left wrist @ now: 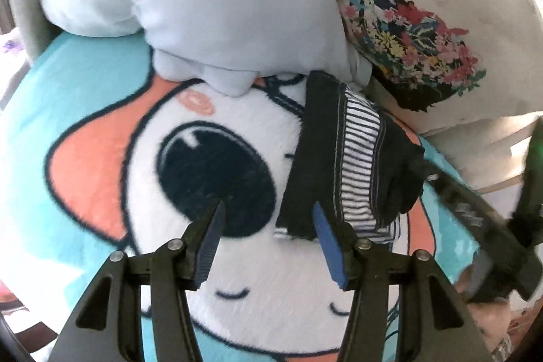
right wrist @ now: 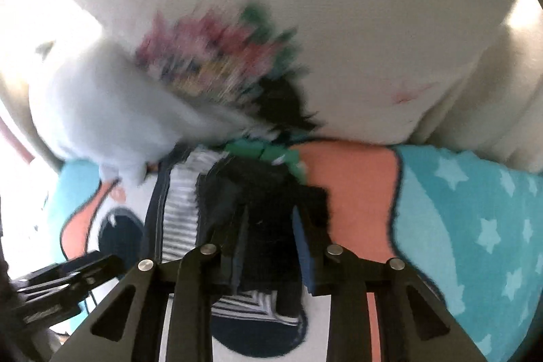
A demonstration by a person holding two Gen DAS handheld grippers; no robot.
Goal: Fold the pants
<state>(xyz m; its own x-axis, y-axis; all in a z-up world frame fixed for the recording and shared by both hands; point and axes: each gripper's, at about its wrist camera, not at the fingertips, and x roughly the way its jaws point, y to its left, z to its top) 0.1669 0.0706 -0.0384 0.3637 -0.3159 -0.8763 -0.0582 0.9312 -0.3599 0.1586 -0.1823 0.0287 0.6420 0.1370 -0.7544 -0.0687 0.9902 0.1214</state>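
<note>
The pants (left wrist: 353, 158) are a small folded bundle of black cloth with a white-and-navy striped panel, lying on a cartoon blanket (left wrist: 101, 111). My left gripper (left wrist: 268, 206) hovers open just left of their near edge, with nothing between its blue pads. In the right wrist view the pants (right wrist: 264, 192) bunch up between the fingers of my right gripper (right wrist: 269, 212), which is shut on the black cloth. One right finger (left wrist: 451, 195) reaches in from the right to the bundle's raised right corner. The left gripper's body (right wrist: 68, 273) shows at lower left.
A pale blue plush cushion (left wrist: 203, 5) and a white floral pillow (left wrist: 424, 22) lie right behind the pants. A small green object (right wrist: 271, 153) sits at the pants' far edge. The teal, starred part of the blanket (right wrist: 475, 226) spreads to the right.
</note>
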